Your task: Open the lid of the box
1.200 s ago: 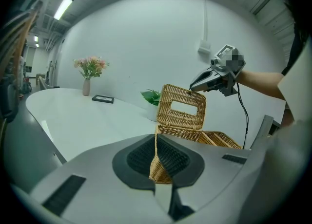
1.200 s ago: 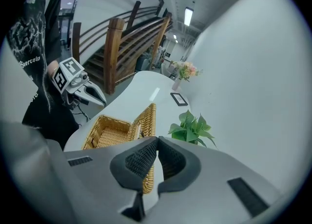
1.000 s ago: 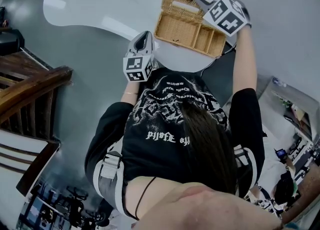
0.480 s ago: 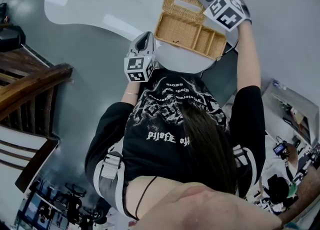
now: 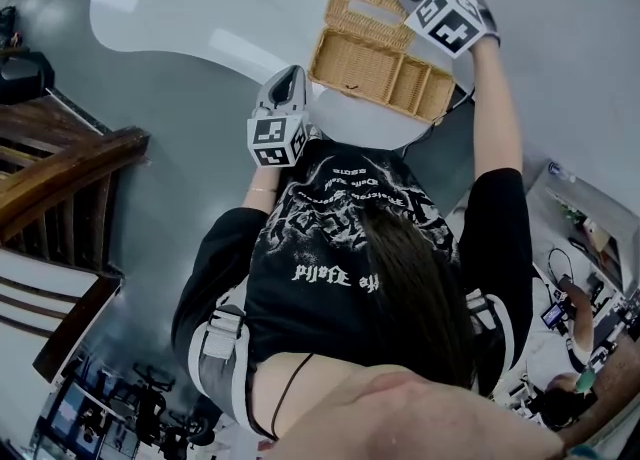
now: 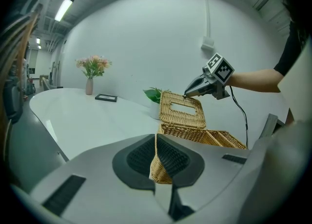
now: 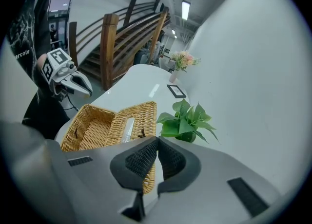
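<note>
Head view: we see the wicker box [image 5: 372, 66] at the near edge of the white bench [image 5: 200, 8], just in front of the person [image 5: 340, 248]. It is divided inside, with 1 large compartment and smaller ones toward the person's right. The lid [image 5: 372, 3] is already up, hinged on the far long side and leaning back. It has 1 rectangular slot in its middle.

Left gripper view: we read the left gripper [image 6: 156, 138] jaws as closed on the box's near corner, with wicker wall pinched between the pads. From here the lid stands close to upright, tilted away from the opening.

Right gripper view: the right gripper [image 7: 157, 141] jaws are closed on the lid's free edge, with wicker clamped between the pads. The box interior lies to the lid's left in this view.

The 2 grippers are well apart, 1 at each end of the box.

Also on the bench:
- A potted plant [image 7: 187, 121] sits just behind the lid.
- A picture frame [image 7: 175, 90] lies flat farther back.
- A vase of flowers [image 7: 180, 63] stands beyond the frame.

A wooden staircase [image 7: 122, 38] runs beside the bench.
</note>
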`<state>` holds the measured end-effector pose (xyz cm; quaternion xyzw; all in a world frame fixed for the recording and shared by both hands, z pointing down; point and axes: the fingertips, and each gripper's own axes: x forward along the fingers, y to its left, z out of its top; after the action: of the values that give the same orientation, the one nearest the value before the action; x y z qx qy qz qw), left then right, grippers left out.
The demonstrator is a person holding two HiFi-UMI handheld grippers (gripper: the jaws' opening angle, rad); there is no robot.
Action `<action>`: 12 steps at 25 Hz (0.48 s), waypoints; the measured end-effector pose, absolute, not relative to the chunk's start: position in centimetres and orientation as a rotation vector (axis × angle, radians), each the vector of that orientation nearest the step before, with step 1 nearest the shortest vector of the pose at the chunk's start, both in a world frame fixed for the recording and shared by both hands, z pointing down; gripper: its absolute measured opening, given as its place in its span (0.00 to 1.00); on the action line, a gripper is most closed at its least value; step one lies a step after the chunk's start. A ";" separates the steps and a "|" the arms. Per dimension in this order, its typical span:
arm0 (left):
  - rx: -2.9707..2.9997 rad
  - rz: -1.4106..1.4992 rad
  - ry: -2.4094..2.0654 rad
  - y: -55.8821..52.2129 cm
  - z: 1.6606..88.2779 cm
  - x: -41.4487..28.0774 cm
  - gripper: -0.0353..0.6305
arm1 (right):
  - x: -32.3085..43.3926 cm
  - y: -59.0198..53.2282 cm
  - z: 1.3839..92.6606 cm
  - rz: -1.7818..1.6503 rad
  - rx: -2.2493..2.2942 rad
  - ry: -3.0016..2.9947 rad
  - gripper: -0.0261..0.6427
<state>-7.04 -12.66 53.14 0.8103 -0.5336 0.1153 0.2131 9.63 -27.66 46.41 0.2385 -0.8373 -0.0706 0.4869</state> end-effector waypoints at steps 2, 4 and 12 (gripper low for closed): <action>2.249 0.324 -1.488 -12.7 53.2 -7.3 0.10 | 9.7 -27.8 46.9 -0.171 0.576 -2.033 0.09; 2.247 0.326 -1.497 -12.8 53.2 -7.5 0.10 | 9.8 -28.0 47.3 -0.165 0.570 -2.030 0.09; 2.247 0.336 -1.496 -13.5 52.9 -7.4 0.10 | 10.3 -29.1 48.7 -0.111 0.564 -2.028 0.09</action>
<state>-7.40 -13.45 52.87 0.8078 -0.5377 0.1209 0.2091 10.30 -29.13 48.67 0.2327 -0.8365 -0.0459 0.4939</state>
